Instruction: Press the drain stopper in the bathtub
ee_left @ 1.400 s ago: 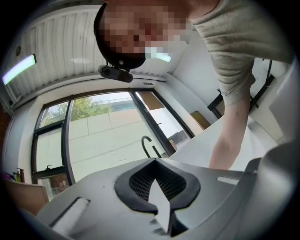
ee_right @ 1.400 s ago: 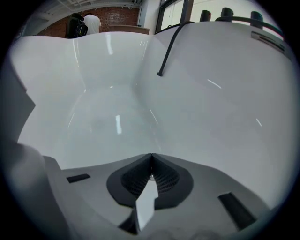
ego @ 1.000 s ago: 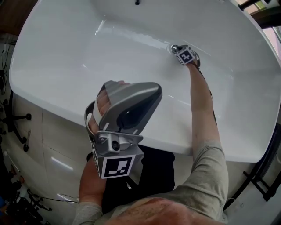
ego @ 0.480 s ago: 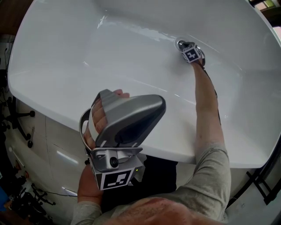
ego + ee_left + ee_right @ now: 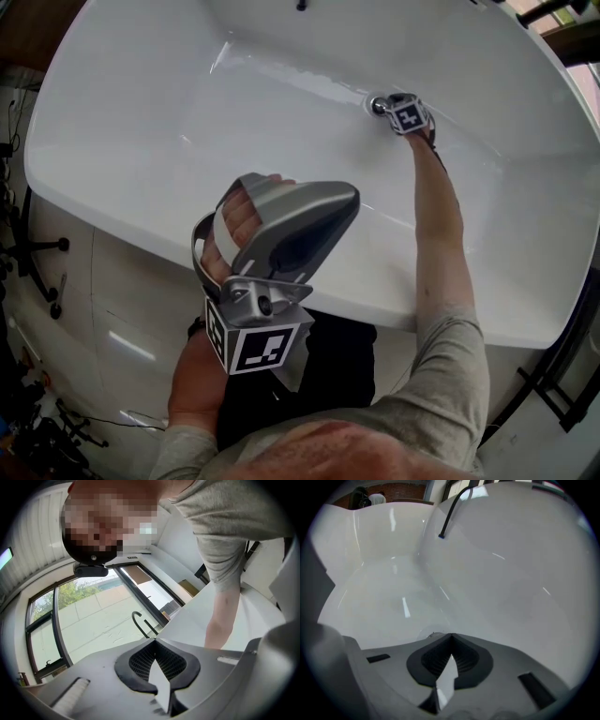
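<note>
The right gripper has its jaws pressed together into one blunt grey wedge, which suits pushing rather than pinching. Its tip sits right at the drain stopper, a small round chrome cap on the floor of the glossy white bathtub; I cannot tell whether they touch. The left gripper, its jaws also together and empty, is held well away from the stopper over the near rim, probably to keep out of the way.
</note>
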The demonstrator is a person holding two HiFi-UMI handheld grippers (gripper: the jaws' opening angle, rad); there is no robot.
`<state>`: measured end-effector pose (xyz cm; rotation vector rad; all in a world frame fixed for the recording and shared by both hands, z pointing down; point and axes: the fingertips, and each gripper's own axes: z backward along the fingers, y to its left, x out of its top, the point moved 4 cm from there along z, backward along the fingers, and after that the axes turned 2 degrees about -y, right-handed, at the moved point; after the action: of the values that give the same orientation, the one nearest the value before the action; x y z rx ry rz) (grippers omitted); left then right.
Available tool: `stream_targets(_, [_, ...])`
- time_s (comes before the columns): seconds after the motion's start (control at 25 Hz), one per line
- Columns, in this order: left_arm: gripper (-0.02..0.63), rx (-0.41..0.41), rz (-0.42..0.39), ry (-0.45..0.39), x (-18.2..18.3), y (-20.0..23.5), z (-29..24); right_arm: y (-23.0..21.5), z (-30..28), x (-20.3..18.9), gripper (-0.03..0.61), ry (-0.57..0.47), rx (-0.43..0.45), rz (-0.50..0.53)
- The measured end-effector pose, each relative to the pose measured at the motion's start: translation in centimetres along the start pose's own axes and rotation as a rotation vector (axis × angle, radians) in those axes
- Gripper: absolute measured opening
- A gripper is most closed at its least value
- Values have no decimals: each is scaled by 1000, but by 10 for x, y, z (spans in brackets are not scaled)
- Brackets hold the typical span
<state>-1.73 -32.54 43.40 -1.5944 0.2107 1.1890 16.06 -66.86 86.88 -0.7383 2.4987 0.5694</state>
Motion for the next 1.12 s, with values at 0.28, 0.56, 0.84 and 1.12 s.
stream_targets(0.28, [9, -2, -22, -8, -7, -3, -2, -21, 107, 54, 1, -157, 46, -76])
stream_targets(0.56, [9, 5, -27, 18, -18, -4, -1, 19, 312, 158, 0, -513, 143, -35])
stream_targets(0.84, [9, 194, 151, -103, 32, 68, 34, 103, 562, 208, 0, -832, 178, 114])
stream_targets(1.12, [9, 115, 127, -404, 235, 94, 128, 222, 774, 204, 0, -1102, 247, 227])
